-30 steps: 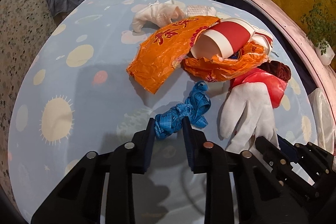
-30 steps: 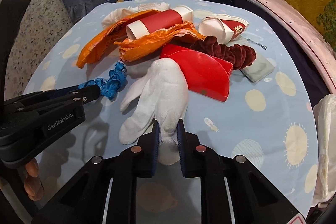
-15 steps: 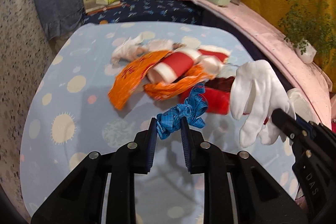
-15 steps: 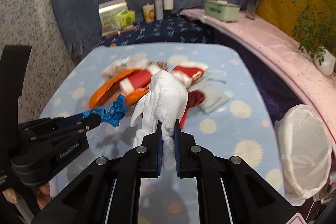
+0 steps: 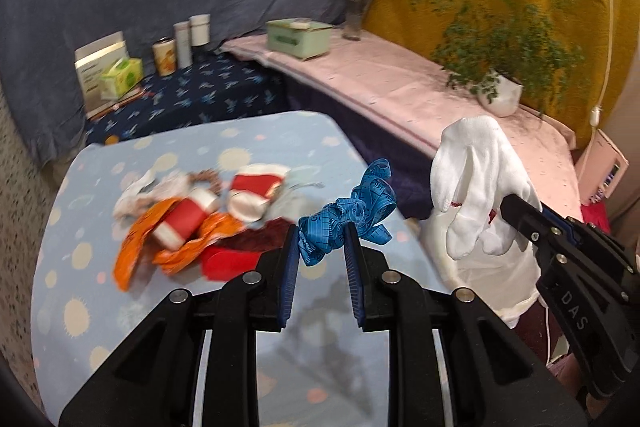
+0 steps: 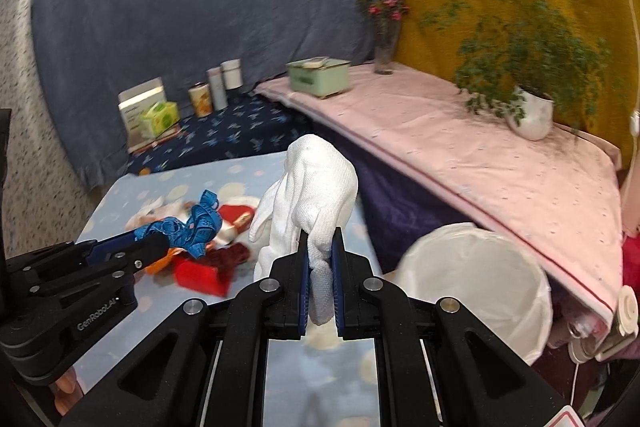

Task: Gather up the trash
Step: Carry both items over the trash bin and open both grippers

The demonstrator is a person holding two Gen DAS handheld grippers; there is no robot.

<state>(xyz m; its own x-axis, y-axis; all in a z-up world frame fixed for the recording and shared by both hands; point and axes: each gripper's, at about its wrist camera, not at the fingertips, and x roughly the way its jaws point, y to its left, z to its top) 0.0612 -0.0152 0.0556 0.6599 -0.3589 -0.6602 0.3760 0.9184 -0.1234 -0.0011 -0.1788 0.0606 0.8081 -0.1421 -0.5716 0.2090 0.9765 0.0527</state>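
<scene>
Matt knitted cloth glove (image 6: 316,183), glossy blue tape (image 5: 352,215), matt printed tablecloth (image 5: 100,299).

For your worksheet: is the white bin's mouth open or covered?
Open: the white bin shows a round uncovered rim with its liner visible inside.

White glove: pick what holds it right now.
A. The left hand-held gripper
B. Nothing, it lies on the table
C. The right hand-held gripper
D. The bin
C: the right hand-held gripper is shut on the white glove, holding it in the air above the table.
</scene>
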